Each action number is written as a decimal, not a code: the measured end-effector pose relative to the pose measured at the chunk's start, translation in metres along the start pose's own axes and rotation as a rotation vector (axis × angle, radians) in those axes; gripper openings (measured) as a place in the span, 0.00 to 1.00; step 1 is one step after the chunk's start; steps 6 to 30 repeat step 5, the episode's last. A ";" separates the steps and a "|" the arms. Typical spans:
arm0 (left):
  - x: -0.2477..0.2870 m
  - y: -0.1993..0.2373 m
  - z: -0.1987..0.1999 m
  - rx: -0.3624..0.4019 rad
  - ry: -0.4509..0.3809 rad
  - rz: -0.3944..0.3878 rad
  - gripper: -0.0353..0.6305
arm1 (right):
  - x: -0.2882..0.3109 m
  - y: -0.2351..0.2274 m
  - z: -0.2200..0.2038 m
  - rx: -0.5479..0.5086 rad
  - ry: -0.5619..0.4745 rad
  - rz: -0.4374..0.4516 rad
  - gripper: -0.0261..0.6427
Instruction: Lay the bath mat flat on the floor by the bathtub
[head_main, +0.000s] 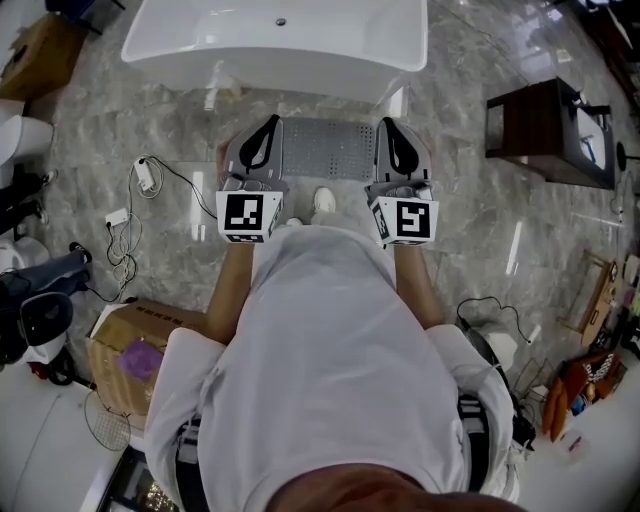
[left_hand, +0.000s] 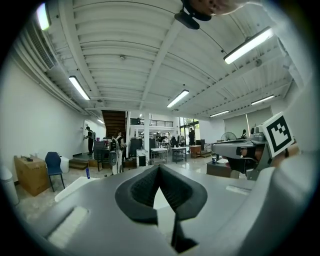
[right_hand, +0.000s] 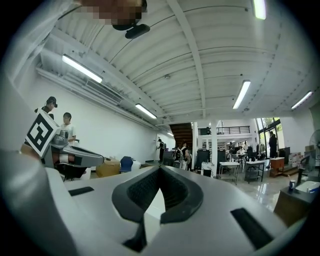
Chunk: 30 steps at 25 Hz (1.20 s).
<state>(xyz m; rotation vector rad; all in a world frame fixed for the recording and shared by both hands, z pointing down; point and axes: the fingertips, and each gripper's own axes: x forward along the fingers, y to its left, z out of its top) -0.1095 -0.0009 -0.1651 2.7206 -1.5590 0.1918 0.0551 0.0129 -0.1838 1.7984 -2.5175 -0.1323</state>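
Note:
In the head view, a grey bath mat (head_main: 328, 148) lies flat on the marble floor just in front of the white bathtub (head_main: 275, 40). My left gripper (head_main: 271, 123) is held up over the mat's left end and my right gripper (head_main: 386, 123) over its right end. Neither touches the mat. In the left gripper view the left gripper (left_hand: 159, 168) points out level across the hall with its jaws shut and nothing between them. The right gripper (right_hand: 160, 169) looks the same in its own view, shut and empty.
A cardboard box (head_main: 125, 345) stands at the person's left. Cables and a plug strip (head_main: 140, 185) lie left of the mat. A dark wooden cabinet (head_main: 545, 130) stands at the right. The person's white shoe (head_main: 323, 200) is by the mat's near edge.

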 end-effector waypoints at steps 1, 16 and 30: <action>-0.002 0.001 0.000 -0.005 -0.002 0.000 0.04 | -0.001 0.002 0.002 -0.002 -0.003 0.002 0.04; -0.009 0.003 -0.002 -0.011 -0.002 -0.001 0.04 | -0.007 0.010 0.007 0.006 -0.017 0.009 0.04; -0.009 0.003 -0.002 -0.011 -0.002 -0.001 0.04 | -0.007 0.010 0.007 0.006 -0.017 0.009 0.04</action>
